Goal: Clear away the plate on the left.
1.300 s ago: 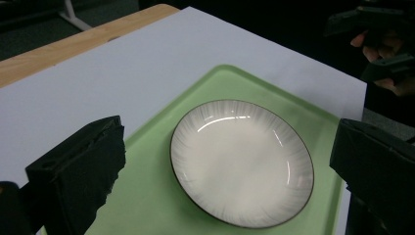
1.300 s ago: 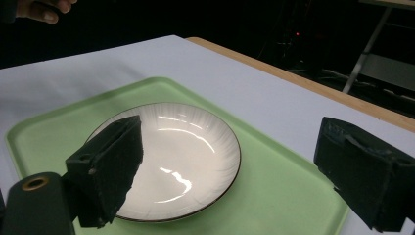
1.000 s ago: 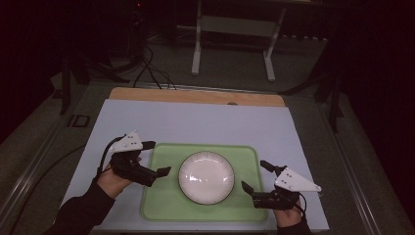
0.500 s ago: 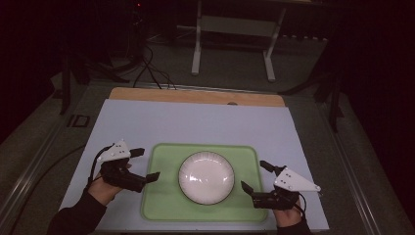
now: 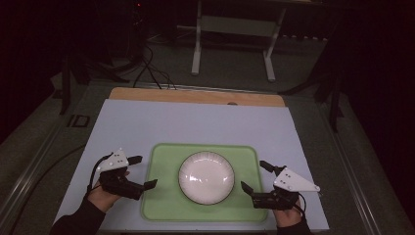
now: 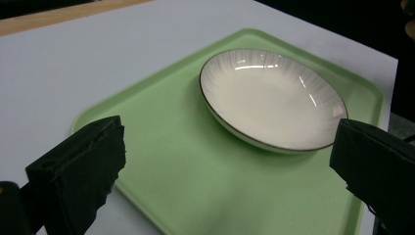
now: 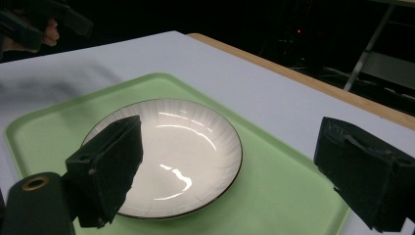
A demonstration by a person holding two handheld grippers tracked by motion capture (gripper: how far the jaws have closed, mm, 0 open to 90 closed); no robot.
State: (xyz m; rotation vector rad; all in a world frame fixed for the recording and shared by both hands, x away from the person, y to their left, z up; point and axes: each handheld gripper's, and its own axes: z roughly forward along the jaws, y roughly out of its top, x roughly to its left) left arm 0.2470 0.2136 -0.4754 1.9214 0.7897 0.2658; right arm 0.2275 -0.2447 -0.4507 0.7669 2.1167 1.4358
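Green plastic tray (image 5: 166, 196) bears round white plate (image 5: 206, 176) | left gripper (image 5: 145, 172), right gripper (image 5: 251, 177) flank it, agape, empty | step: approach | next: likely close in on tray edges.

plate (image 5: 206, 176) – glossy ceramic | tray (image 5: 164, 200) – smooth matt plastic | table edge (image 5: 195, 95) – wood

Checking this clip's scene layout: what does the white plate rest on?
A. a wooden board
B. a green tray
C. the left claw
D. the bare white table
B: the white plate sits in the middle of the green tray, apart from both open claws at the tray's sides.
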